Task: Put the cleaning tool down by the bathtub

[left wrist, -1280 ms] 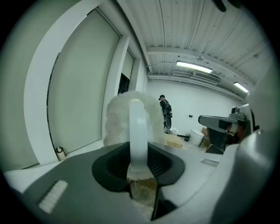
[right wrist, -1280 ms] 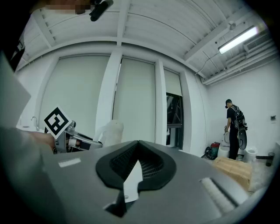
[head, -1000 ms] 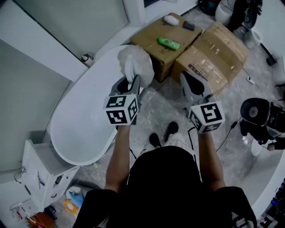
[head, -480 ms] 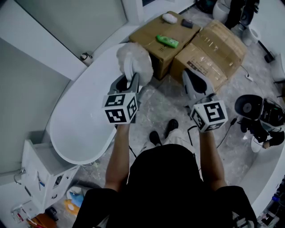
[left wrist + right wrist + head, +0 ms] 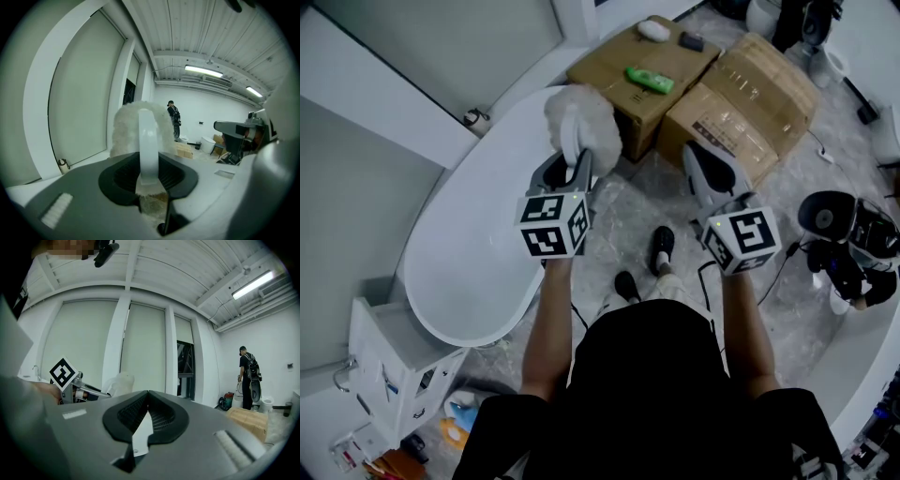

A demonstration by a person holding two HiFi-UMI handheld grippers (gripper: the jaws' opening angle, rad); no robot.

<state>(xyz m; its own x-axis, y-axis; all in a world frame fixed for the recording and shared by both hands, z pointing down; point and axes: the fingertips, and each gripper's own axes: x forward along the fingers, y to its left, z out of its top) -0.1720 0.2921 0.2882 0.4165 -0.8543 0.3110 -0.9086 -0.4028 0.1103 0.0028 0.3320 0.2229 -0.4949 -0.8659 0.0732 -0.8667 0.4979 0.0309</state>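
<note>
Seen from above, a white oval bathtub (image 5: 464,258) runs diagonally across the left half of the head view, beside a speckled grey floor (image 5: 628,225). Two brown cardboard boxes (image 5: 741,108) sit side by side on the floor just beyond the bathtub's far end. A white cabinet (image 5: 389,361) stands at the bathtub's near end, at the lower left. The person wearing the camera, in a dark top, stands on the floor next to the bathtub with both arms stretched forward. The left hand-held gripper (image 5: 569,173) is clenched on the cleaning tool (image 5: 581,122), a fluffy white pad with a smooth white loop handle. In the left gripper view the handle (image 5: 149,140) stands upright between the jaws, which press on its base, with the fluffy pad rising behind it. The cleaning tool is held in the air above the bathtub's far rim, close to the nearer box, and touches neither the bathtub nor the floor. The right hand-held gripper (image 5: 705,173) is held out level over the floor in front of the boxes; its jaws are closed, tips meeting, with nothing between them. On top of the far box lie a green object (image 5: 649,79), a small white object (image 5: 653,30) and a small dark object (image 5: 691,41). A second person (image 5: 247,376) stands far off at the back of the room.
</note>
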